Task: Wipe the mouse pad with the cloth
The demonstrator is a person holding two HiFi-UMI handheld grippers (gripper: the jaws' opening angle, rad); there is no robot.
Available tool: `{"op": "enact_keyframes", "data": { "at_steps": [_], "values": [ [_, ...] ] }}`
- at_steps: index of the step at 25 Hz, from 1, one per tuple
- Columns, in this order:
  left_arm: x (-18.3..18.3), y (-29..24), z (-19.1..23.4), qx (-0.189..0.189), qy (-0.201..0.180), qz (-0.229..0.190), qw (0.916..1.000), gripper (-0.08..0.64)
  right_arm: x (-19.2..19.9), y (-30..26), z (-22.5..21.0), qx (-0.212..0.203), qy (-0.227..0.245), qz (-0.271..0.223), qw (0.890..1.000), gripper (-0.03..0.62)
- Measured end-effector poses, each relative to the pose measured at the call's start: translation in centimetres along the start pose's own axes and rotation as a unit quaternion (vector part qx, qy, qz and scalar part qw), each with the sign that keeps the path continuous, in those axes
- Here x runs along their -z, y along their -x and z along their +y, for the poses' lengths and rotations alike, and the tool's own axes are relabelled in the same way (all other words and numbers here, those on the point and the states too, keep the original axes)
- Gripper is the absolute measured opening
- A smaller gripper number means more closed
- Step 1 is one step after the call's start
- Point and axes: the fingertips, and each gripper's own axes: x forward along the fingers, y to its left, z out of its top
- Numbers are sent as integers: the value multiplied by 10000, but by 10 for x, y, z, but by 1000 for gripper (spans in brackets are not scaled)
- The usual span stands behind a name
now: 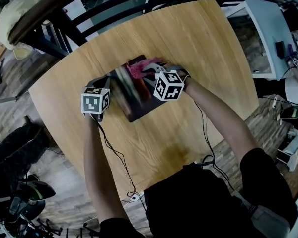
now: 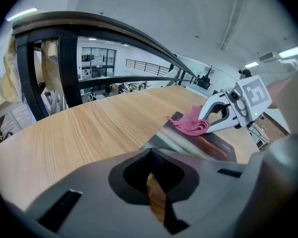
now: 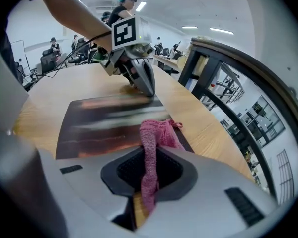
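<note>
Right gripper [image 2: 208, 123], clamped on pink cloth [image 3: 156, 133], is judged mid-wipe on mouse pad [image 3: 99, 128]; left gripper [image 3: 147, 89], jaws together, pins 9 o'clock edge. Next: sweep toward 6 o'clock.

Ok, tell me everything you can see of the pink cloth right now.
The cloth is pink, with a knitted or terry-like look, soft and bunched into folds rather than spread flat. One gathered strip runs between the jaws of the right gripper, which are shut on it; the rest spills forward onto the dark mouse pad, near its edge. Nothing else touches it.
</note>
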Motion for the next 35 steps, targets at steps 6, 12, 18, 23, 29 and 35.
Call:
{"op": "enact_keyframes", "data": {
  "at_steps": [6,12,18,23,29,35],
  "values": [
    [1,1,2,-123,31,3,9999,23,2,6,26,-125,9,42,9999,55],
    [2,2,0,-245,6,49,9997,23,6,17,54,-239,-62,2,9997,55],
    [4,2,1,-330,113,30,9994,23,11,26,84,-311,-110,-54,9994,55],
    [5,2,1,-352,124,59,9993,23,15,35,108,-338,-159,-55,9993,55],
    [6,3,-1,-398,137,37,9991,23,22,45,135,-406,-158,-48,9990,55],
    [6,3,1,-436,249,1,9987,23,26,52,156,-463,-189,-25,9987,55]
  ]
}}
